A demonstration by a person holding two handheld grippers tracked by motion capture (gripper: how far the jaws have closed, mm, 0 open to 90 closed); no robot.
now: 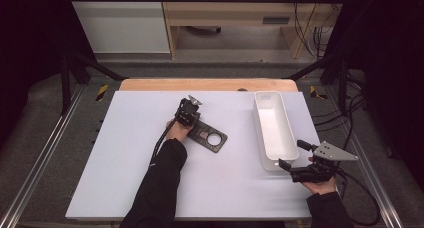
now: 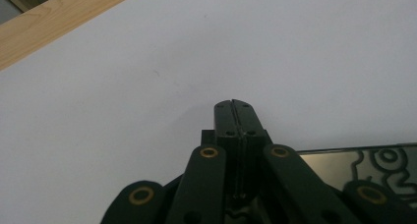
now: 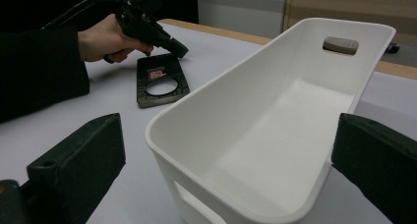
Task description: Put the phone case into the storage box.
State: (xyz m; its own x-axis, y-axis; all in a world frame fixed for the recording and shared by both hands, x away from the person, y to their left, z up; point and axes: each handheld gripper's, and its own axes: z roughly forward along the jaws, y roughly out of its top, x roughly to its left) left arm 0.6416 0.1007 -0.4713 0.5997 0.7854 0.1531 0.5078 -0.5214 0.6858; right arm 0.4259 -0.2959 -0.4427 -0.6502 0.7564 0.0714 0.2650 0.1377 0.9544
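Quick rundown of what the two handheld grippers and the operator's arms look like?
Both grippers are black with two flat black jaws. The left gripper has linkage arms with brass-coloured pivot rings, and a black cable trails from it along the sleeve. The right gripper carries a grey three-cornered plate with small holes and its own black cable. Long black sleeves on both arms.

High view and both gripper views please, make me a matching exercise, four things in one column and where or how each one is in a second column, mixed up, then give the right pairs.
Things:
1. left gripper
2. right gripper
3. white bin
4. black plate with a round hole

Places or states:
A. lies flat near the middle of the white table top
B. jaws open, at the near end of the bin
C. empty, on the right side of the table
D. jaws shut together, tips down at the plate's far end

Pairs: 1-D, 2-B, 3-C, 4-A
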